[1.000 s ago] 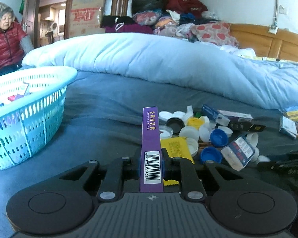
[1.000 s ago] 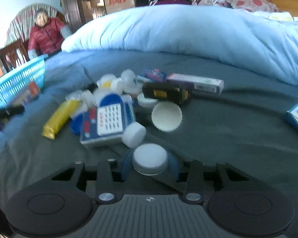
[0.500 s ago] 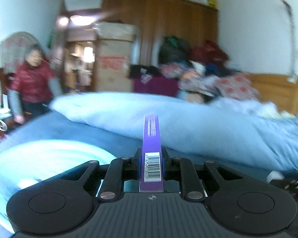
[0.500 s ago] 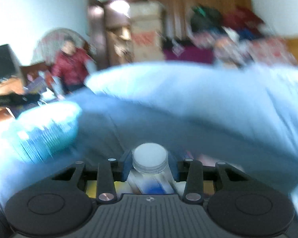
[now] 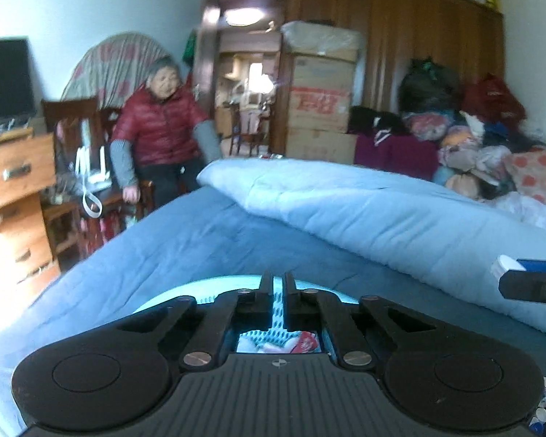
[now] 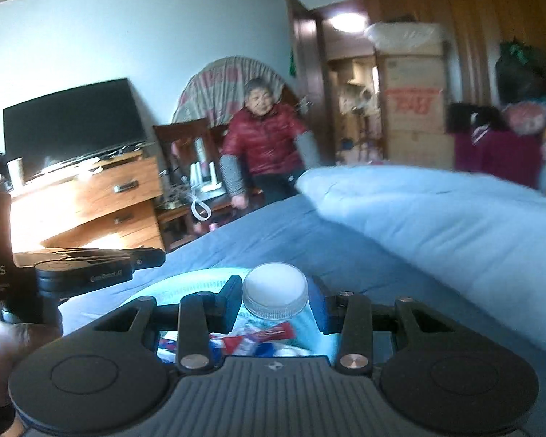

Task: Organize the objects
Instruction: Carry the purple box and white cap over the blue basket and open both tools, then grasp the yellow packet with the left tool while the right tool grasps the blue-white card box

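My left gripper (image 5: 278, 284) hangs over the light blue basket (image 5: 207, 287); its jaws stand almost together with only a narrow gap and nothing between them. The purple box is out of view. Packets lie in the basket below (image 5: 295, 342). My right gripper (image 6: 275, 291) is shut on a white bottle cap (image 6: 275, 293) and holds it above the same basket (image 6: 185, 284), over red, white and blue packets (image 6: 258, 338). The left gripper also shows at the left of the right wrist view (image 6: 91, 266), and the right gripper's tip at the right edge of the left wrist view (image 5: 527, 280).
A blue sheet (image 5: 163, 255) covers the bed, with a folded light blue duvet (image 5: 382, 218) behind. A person in a red jacket (image 5: 160, 134) sits beyond the bed's far edge. A wooden dresser (image 6: 83, 204) with a TV stands left; boxes and clothes pile up at the back right.
Both grippers rose from the bed clutter and swung left over the basket. The purple box has left my left gripper, whose jaws have closed up. The right still holds the cap.
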`<state>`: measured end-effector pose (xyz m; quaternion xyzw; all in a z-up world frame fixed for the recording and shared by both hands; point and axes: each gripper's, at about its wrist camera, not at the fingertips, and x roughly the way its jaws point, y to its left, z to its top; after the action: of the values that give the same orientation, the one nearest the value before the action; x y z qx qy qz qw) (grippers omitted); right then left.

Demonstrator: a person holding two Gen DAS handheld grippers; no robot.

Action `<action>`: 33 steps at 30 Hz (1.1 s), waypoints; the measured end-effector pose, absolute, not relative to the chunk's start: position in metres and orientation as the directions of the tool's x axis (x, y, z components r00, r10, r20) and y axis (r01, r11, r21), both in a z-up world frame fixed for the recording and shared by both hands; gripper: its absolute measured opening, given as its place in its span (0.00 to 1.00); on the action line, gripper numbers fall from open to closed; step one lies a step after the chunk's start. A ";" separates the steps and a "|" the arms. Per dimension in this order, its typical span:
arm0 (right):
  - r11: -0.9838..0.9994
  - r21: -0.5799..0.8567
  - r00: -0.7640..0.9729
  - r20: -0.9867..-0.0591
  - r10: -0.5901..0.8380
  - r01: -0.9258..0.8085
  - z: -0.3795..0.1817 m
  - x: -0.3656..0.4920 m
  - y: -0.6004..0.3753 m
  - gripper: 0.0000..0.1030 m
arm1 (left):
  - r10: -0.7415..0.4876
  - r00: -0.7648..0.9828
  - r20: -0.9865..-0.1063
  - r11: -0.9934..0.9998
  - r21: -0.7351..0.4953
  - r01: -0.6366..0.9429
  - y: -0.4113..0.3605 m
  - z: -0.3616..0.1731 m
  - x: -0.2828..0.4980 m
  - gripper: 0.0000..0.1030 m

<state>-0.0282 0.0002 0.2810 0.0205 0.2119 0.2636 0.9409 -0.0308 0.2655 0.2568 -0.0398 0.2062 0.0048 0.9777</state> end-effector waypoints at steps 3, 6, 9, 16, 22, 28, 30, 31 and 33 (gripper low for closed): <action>0.841 0.148 0.741 -0.410 0.531 -0.520 0.275 -0.020 0.024 0.41 | -0.001 0.907 -0.422 0.996 -0.085 -0.038 0.282 0.248 -0.033 0.06; 0.829 0.162 0.714 -0.437 0.547 -0.535 0.267 -0.006 0.050 0.42 | -0.001 0.904 -0.428 0.997 -0.076 -0.034 0.286 0.243 -0.032 0.08; 0.830 0.155 0.713 -0.444 0.543 -0.536 0.264 -0.005 0.060 0.67 | -0.009 0.904 -0.427 0.998 -0.055 -0.016 0.278 0.246 -0.034 0.29; 0.921 0.066 0.878 -0.281 0.387 -0.385 0.261 -0.088 -0.039 1.00 | -0.064 0.959 -0.275 0.997 0.012 0.070 0.209 0.267 -0.083 1.00; 0.989 0.122 0.866 -0.484 0.128 -0.078 0.204 -0.161 -0.151 1.00 | -0.265 0.937 -0.226 0.963 -0.110 0.246 0.119 0.242 -0.131 1.00; 0.989 0.145 0.810 -0.584 0.055 0.037 0.181 -0.213 -0.181 1.00 | -0.209 0.865 -0.456 0.978 -0.074 0.197 0.057 0.217 -0.122 1.00; 0.983 0.174 0.803 -0.594 0.055 0.062 0.183 -0.219 -0.186 1.00 | -0.126 0.846 -0.517 0.992 -0.063 0.110 0.053 0.221 -0.116 1.00; 0.980 0.193 0.803 -0.592 0.074 0.052 0.185 -0.220 -0.186 1.00 | -0.085 0.831 -0.549 0.996 -0.059 0.062 0.054 0.224 -0.114 1.00; 0.978 0.207 0.807 -0.581 0.105 0.022 0.192 -0.219 -0.181 1.00 | -0.060 0.818 -0.573 0.997 -0.071 0.023 0.059 0.229 -0.111 1.00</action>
<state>-0.2187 -0.1810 0.1920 0.1023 0.3097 0.0221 0.9451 -0.1110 0.0590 0.2286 -0.0305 0.3013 -0.0219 0.9528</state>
